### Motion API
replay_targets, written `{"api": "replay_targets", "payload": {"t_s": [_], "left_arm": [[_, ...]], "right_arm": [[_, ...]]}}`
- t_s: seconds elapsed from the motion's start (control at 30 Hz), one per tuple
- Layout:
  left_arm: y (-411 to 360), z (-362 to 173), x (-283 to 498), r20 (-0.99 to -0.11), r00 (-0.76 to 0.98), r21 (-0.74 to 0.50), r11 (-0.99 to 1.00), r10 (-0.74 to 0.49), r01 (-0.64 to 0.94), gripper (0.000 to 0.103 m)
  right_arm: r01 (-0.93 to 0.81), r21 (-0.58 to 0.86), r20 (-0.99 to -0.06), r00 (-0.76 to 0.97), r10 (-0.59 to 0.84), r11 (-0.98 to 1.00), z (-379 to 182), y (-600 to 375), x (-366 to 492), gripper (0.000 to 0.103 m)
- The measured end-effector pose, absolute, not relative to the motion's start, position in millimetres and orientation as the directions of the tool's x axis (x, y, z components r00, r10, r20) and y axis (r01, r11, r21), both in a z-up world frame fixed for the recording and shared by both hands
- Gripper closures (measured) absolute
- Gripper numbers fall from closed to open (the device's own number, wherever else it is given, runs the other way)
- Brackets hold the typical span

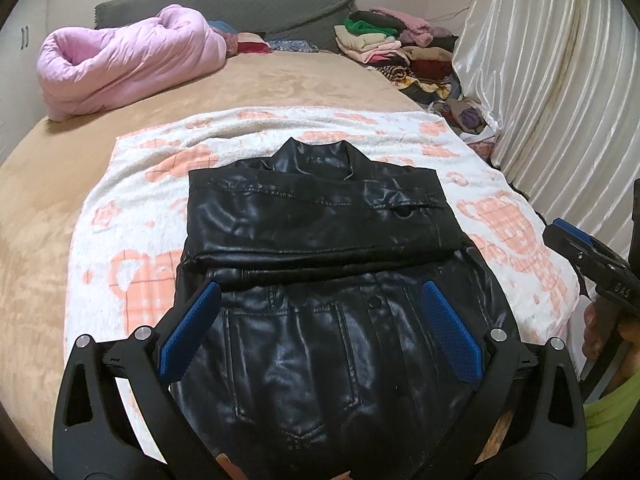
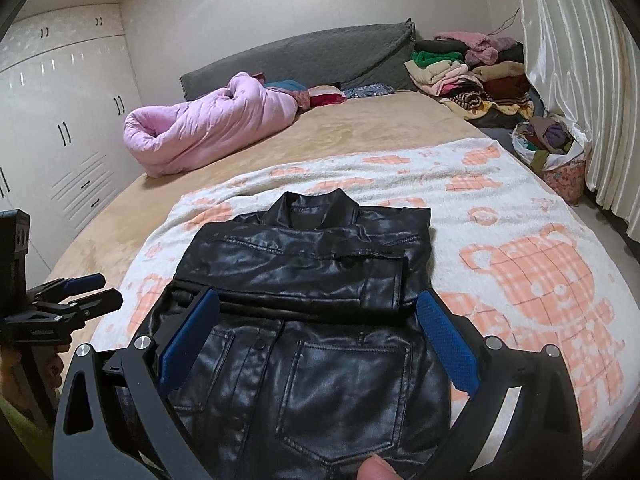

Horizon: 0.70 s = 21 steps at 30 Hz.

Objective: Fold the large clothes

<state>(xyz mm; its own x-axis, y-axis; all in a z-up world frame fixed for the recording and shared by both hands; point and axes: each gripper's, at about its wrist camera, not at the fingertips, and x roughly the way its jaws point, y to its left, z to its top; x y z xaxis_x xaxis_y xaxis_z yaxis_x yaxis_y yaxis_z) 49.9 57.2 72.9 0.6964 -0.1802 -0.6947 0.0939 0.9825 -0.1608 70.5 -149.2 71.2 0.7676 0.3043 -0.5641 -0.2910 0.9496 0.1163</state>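
Note:
A black leather jacket [image 1: 320, 240] lies flat on a white towel with orange bear prints [image 1: 128, 216], collar at the far end and both sleeves folded across the chest. My left gripper [image 1: 320, 300] is open and empty, jaws wide, hovering over the jacket's lower half. The jacket also shows in the right wrist view [image 2: 304, 288]. My right gripper [image 2: 316, 308] is open and empty over the lower half too. The right gripper shows at the right edge of the left view [image 1: 580, 248], and the left gripper at the left edge of the right view [image 2: 80, 296].
The towel [image 2: 520, 260] covers a tan bed [image 1: 280, 84]. A rolled pink quilt [image 1: 128, 60] lies far left. Piles of folded clothes [image 1: 400, 48] sit at the far right by a white curtain [image 1: 560, 80]. White wardrobes [image 2: 60, 120] stand left. A bag of clothes [image 2: 552, 148] sits beside the bed.

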Motion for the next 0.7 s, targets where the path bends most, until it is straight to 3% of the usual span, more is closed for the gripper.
{"api": "replay_targets", "payload": {"t_s": [0.7], "left_arm": [[55.8, 46.4, 8.3, -0.712, 0.686, -0.168, 0.985, -0.148, 0.038, 0.009]], "right_arm": [[-0.307, 0.095, -0.602, 0.74, 0.301, 0.947, 43.7, -165.9, 32.0, 0.004]]}}
